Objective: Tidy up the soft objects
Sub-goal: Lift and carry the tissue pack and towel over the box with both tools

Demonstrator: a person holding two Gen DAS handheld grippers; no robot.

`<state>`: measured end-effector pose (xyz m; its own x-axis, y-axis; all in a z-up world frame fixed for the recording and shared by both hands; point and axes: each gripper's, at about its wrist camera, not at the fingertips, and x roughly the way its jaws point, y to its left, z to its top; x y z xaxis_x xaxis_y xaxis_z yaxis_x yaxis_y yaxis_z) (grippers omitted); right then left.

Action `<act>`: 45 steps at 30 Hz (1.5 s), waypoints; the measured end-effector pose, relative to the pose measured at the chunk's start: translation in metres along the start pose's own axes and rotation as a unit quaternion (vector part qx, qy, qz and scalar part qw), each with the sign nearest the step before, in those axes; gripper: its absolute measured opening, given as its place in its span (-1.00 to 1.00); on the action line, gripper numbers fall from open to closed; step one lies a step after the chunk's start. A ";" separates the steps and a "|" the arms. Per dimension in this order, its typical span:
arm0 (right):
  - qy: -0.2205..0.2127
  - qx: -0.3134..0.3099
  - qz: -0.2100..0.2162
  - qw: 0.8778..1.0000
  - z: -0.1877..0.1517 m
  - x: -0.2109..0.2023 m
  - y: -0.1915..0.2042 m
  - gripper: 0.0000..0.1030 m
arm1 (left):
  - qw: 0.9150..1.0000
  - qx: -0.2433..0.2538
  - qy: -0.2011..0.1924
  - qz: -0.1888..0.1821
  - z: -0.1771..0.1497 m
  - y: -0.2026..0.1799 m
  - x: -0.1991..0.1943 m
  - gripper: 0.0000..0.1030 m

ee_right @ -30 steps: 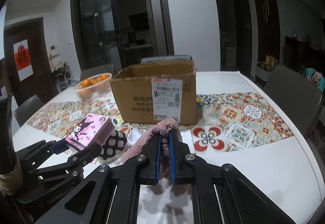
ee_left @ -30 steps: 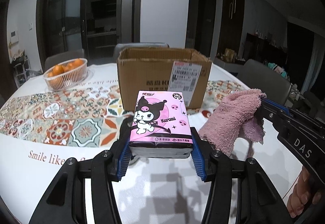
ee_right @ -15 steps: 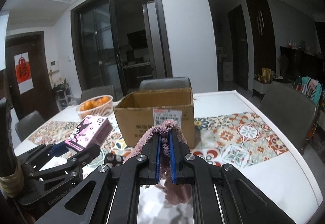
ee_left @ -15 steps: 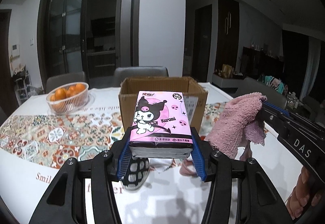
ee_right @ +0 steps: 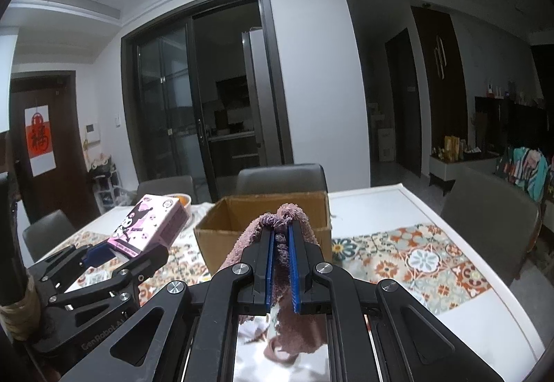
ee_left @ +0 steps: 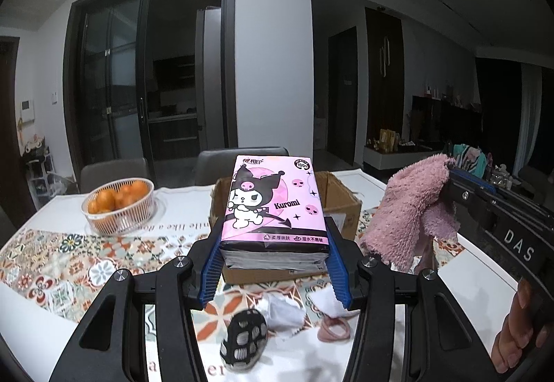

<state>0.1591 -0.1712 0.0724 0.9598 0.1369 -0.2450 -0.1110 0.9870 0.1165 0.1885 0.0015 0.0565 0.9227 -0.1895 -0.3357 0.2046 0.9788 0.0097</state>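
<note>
My left gripper [ee_left: 274,236] is shut on a pink Kuromi tissue pack [ee_left: 273,205], held flat above the table in front of the open cardboard box [ee_left: 341,205]. The right gripper [ee_right: 281,236] is shut on a fluffy pink towel [ee_right: 287,215] that droops below its fingers, also raised before the box [ee_right: 239,226]. In the left wrist view the towel [ee_left: 408,209] hangs to the right of the pack. The right wrist view shows the pack [ee_right: 149,226] at left in the left gripper [ee_right: 114,248]. On the table below lie a black-and-white spotted soft item [ee_left: 244,335], white cloth [ee_left: 284,311] and a pink loop [ee_left: 334,330].
A white basket of oranges [ee_left: 119,205] stands at the table's back left. A patterned runner [ee_left: 52,260] crosses the white table [ee_right: 467,323]. Grey chairs [ee_right: 282,179] stand behind the table and one [ee_right: 484,219] at its right side. A hand [ee_left: 519,330] grips the right tool's handle.
Both grippers have risen with their loads, so the box and table sit lower in both views. The spotted item, white cloth and pink loop came into view below the pack.
</note>
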 end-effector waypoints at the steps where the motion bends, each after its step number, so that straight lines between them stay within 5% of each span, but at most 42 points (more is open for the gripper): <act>1: -0.004 -0.001 0.000 1.000 0.004 0.002 0.001 -0.82 | 1.000 0.001 -0.002 0.001 0.002 0.001 0.001 0.01; 24: -0.048 -0.017 0.017 0.999 0.056 0.063 0.008 -0.82 | 1.000 0.008 -0.008 0.013 0.050 0.023 0.066 0.01; 45: -0.019 -0.022 0.028 0.999 0.055 0.140 0.000 -0.82 | 0.999 -0.005 0.036 0.013 0.055 0.030 0.145 0.01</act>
<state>0.3079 -0.1569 0.0908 0.9610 0.1891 -0.2017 -0.1749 0.9808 0.0859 0.3461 -0.0004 0.0602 0.9016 -0.1584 -0.4026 0.1771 0.9841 0.0095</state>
